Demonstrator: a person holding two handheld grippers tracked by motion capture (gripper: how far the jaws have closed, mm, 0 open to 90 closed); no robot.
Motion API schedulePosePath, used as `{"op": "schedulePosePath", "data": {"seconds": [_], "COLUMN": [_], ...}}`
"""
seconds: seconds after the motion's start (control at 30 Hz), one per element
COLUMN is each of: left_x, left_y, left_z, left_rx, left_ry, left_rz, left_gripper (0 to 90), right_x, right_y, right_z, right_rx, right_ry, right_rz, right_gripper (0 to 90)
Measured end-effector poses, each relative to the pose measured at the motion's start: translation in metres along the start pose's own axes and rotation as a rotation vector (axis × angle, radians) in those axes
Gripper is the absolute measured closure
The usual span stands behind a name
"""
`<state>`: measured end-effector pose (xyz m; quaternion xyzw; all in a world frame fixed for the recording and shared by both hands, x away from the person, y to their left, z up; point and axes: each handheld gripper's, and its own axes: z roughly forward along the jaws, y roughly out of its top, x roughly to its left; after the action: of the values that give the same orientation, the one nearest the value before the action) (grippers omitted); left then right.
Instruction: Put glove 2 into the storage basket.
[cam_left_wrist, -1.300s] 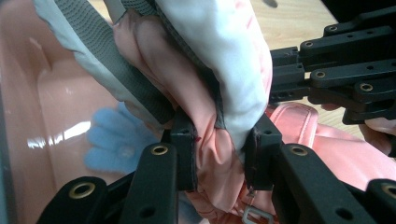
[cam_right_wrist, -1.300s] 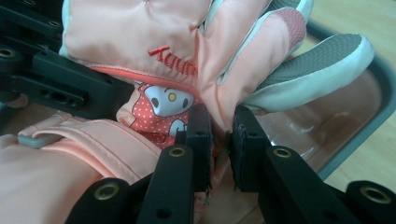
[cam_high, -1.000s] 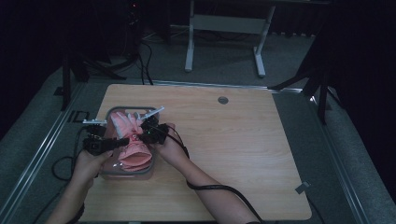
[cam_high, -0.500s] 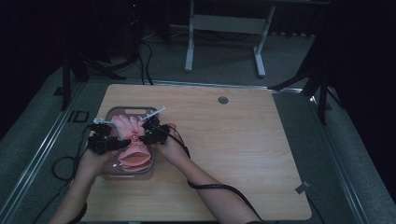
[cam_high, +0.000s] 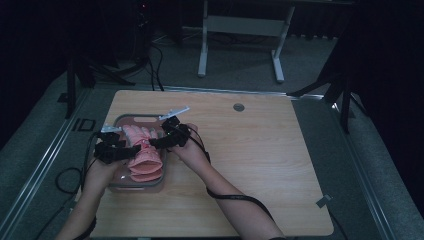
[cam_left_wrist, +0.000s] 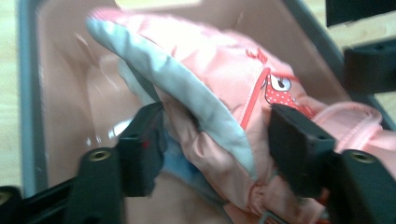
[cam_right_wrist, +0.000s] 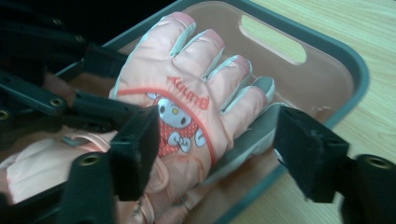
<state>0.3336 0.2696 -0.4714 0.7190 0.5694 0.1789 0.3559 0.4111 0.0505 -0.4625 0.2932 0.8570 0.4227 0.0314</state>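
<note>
Pink gloves (cam_high: 142, 155) lie stacked in a shallow pink tray with a grey rim (cam_high: 136, 187) at the left side of the wooden counter (cam_high: 260, 160). Top glove is palm-down, fingers toward the tray's handle slot (cartoon print on its back, clear in the right gripper view).

Left gripper (cam_high: 131, 150): jaws have just been opening and now stand apart, straddling the glove's thumb edge near the cuff; the pads look clear of the fabric, though the left one is very close. Right gripper (cam_high: 156, 143): jaws have likewise just been opening, wide apart, one pad over the cuff, the other beside the little-finger edge, nothing pinched.

Step in hand, as I read it: release after setting the gloves into the tray. The placing looks done.

Next move calls for both grippers to lift straight up and back, keeping the pads off the loose cuff so the gloves are not dragged.

Around: a small round grommet (cam_high: 238, 107) at the counter's far edge, well apart. Trailing cables (cam_high: 235, 198) cross the counter beside the tray; the tray rim is the only real snag.
</note>
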Motion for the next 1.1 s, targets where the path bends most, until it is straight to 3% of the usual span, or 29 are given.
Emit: {"op": "schedulePosePath", "data": {"seconds": [0.07,0.13,0.27,0.47,0.6,0.73,0.8,0.83,0.97,1.1], "left_x": [0.001,0.002,-0.002,-0.015,-0.024,-0.044,-0.044,-0.061,-0.076,-0.099], "left_y": [0.0,0.001,0.003,0.009,0.01,0.01,0.01,0.011,0.01,0.007], "left_z": [-0.003,-0.007,-0.015,-0.033,-0.036,-0.042,-0.042,-0.045,-0.046,-0.043], "left_rx": [-0.029,-0.056,-0.12,-0.204,-0.204,-0.227,-0.227,-0.226,-0.228,-0.231], "left_ry": [-0.004,-0.034,-0.046,-0.07,-0.081,-0.1,-0.1,-0.13,-0.16,-0.224], "left_rz": [-0.013,-0.027,-0.014,0.02,0.041,0.092,0.092,0.139,0.173,0.205], "left_gripper": [18.5,14.6,6.9,3.7,4.7,4.8,4.8,4.8,4.9,5.8], "right_x": [-0.006,-0.008,-0.014,-0.019,-0.02,-0.021,-0.02,-0.02,-0.021,-0.026], "right_y": [-0.002,-0.004,-0.008,-0.01,-0.013,-0.019,-0.02,-0.024,-0.029,-0.038], "right_z": [-0.005,-0.008,-0.016,-0.032,-0.041,-0.05,-0.051,-0.055,-0.061,-0.071], "right_rx": [-0.016,-0.018,-0.059,-0.096,-0.098,-0.094,-0.091,-0.087,-0.08,-0.074], "right_ry": [0.021,0.025,0.056,0.07,0.073,0.082,0.082,0.084,0.079,0.075], "right_rz": [0.011,0.005,0.027,0.015,0.004,-0.002,-0.005,-0.014,-0.015,-0.025], "right_gripper": [19.7,16.7,15.1,14.6,14.7,14.6,14.6,14.6,14.6,14.6]}}
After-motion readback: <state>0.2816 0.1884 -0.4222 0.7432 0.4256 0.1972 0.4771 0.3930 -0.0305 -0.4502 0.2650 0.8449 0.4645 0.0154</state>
